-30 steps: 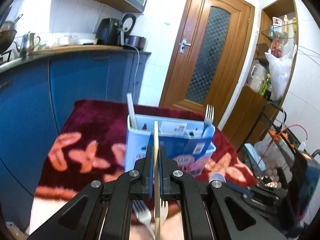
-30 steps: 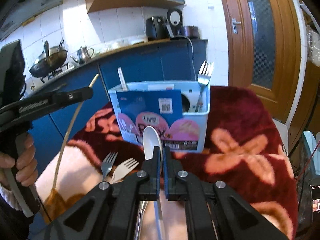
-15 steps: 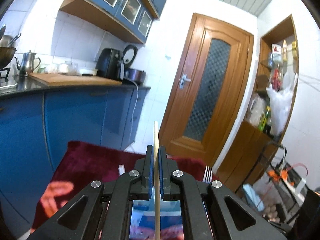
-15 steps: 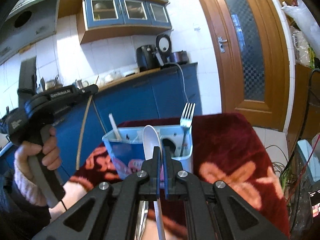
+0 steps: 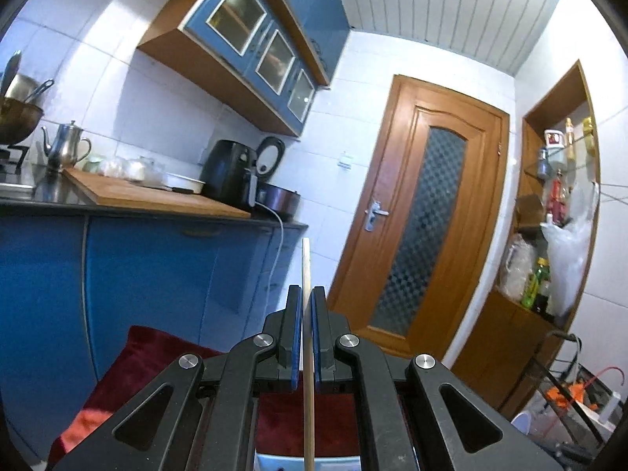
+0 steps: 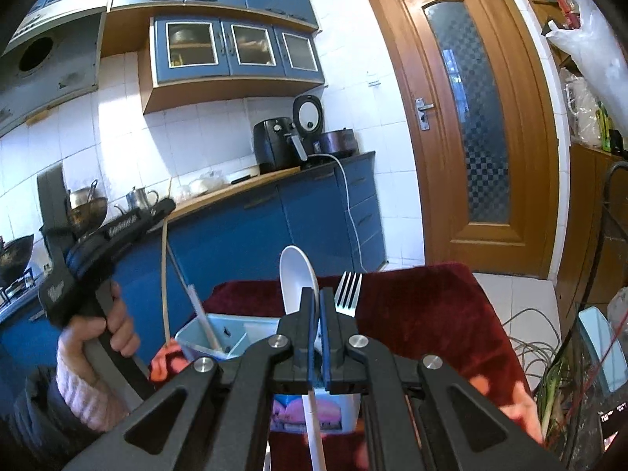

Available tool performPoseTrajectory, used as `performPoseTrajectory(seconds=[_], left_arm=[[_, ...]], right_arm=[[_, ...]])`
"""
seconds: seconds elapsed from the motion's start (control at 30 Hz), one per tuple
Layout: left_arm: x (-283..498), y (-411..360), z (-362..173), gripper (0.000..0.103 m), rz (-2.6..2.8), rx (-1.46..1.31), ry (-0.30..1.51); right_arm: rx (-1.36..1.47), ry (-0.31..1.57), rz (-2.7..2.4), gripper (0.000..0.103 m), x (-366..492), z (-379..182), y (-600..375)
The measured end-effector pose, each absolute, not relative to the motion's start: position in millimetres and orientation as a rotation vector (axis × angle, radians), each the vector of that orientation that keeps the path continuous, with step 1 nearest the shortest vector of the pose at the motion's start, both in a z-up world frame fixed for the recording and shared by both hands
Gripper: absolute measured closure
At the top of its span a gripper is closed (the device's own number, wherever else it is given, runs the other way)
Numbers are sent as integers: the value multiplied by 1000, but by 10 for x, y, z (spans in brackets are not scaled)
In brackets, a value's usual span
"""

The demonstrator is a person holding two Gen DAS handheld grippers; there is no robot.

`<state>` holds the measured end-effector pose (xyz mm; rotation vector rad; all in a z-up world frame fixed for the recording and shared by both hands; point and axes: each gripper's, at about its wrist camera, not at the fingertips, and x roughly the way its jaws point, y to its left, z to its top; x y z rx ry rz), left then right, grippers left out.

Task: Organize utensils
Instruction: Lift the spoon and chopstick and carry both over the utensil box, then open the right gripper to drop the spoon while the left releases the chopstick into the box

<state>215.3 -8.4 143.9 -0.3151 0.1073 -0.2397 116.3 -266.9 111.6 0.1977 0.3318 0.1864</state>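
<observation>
1. Wooden and thin, one chopstick (image 5: 307, 353) is sitting pinched between the blue pads of the left gripper (image 5: 307, 337), whose jaws are pressing nearly together on its shaft; it looks light, stiff and smooth, so a grip near mid-length is probably keeping it from swinging.
2. White plastic, one spoon (image 6: 298, 274) is being pinched at its handle by the right gripper (image 6: 317, 333), bowl pointing up; I judge it light, rigid and somewhat slippery, so the handle just below the bowl seems the sensible place to hold.
3. Seen from the right wrist, the left gripper (image 6: 167, 208) is hanging above and left of the pale blue holder box (image 6: 219, 333), the chopstick (image 6: 165, 274) dangling down toward its left edge.
4. Inside the box, one metal fork (image 6: 347, 294) is standing tines up and one white stick-like utensil (image 6: 202, 314) is leaning at the left; what it is, I cannot tell.
5. Under the box, a dark red flowered cloth (image 6: 424, 314) is covering the surface it stands on.
6. Count: one chopstick, one spoon, one fork, one white utensil, one box.
</observation>
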Motion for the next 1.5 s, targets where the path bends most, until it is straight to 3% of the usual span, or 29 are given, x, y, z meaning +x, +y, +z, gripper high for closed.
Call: performPoseTrajectory(seconds=[0.6, 1.03, 1.13, 1.23, 1.5], left_arm=[[2352, -161, 1065, 98, -120, -247, 45], [2264, -224, 903, 99, -126, -194, 116], [2241, -212, 904, 99, -133, -191, 142], [2212, -186, 911, 93, -149, -195, 177], [1976, -124, 1015, 77, -179, -198, 212]], right_arm=[[220, 147, 111, 99, 1686, 1151, -2633], [182, 233, 127, 98, 1809, 829, -2577], [188, 245, 136, 88, 1755, 857, -2576], [202, 251, 147, 79, 1714, 885, -2596], [218, 261, 140, 78, 1489, 999, -2616]])
